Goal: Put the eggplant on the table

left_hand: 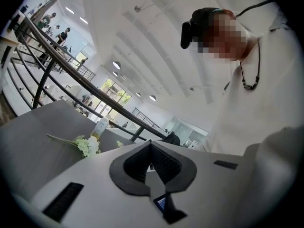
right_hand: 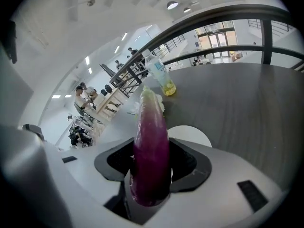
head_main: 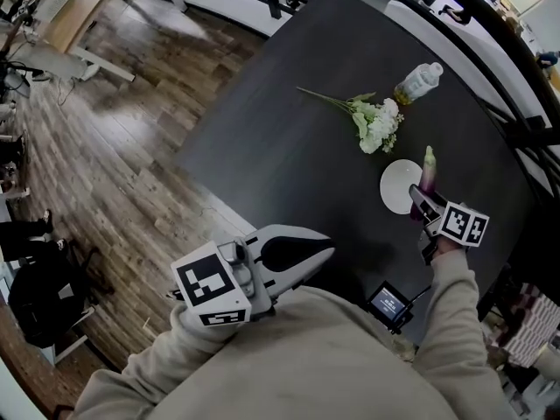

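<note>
Pale sleeves (head_main: 332, 357) fill the foreground, where the left tongs (head_main: 325, 250) hang near the dark counter's (head_main: 289, 138) edge, jaws drawn together on nothing. Across the counter, the right tongs (head_main: 420, 199) clamp the thick end of the eggplant (head_main: 428, 169). Its purple body and pale tip jut out past the jaws, over the right rim of a white plate (head_main: 395, 186). Whether the tip touches anything cannot be told. Beyond the plate lie a bunch of white flowers (head_main: 378, 122) and a clear bottle (head_main: 420, 81) holding yellow liquid.
</note>
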Action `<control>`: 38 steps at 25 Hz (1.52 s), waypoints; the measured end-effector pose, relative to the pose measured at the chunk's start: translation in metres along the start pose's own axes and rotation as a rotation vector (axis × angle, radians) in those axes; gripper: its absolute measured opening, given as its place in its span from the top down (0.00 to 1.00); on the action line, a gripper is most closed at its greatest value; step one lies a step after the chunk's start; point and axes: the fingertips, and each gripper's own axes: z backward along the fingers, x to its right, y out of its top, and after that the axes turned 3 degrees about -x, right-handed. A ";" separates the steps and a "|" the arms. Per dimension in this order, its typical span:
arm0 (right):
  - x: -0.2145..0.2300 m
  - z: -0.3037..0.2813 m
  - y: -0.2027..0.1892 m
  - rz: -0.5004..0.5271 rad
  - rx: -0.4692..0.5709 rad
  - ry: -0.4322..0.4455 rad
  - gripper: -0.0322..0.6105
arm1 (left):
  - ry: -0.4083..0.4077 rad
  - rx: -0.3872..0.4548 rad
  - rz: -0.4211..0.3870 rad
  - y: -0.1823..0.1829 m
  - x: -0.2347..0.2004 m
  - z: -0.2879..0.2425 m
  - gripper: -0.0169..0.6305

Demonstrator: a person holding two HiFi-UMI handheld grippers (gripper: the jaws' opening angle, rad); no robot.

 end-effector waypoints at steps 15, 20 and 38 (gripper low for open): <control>0.046 -0.046 -0.021 0.038 -0.124 -0.142 0.60 | 0.056 0.030 0.036 -0.007 -0.014 0.016 0.97; 0.056 -0.058 -0.031 0.144 -0.191 -0.233 0.60 | 0.061 0.038 0.040 -0.007 -0.015 0.021 0.97; 0.062 -0.070 -0.044 0.170 -0.252 -0.268 0.60 | 0.073 0.049 0.060 -0.015 -0.015 0.030 0.97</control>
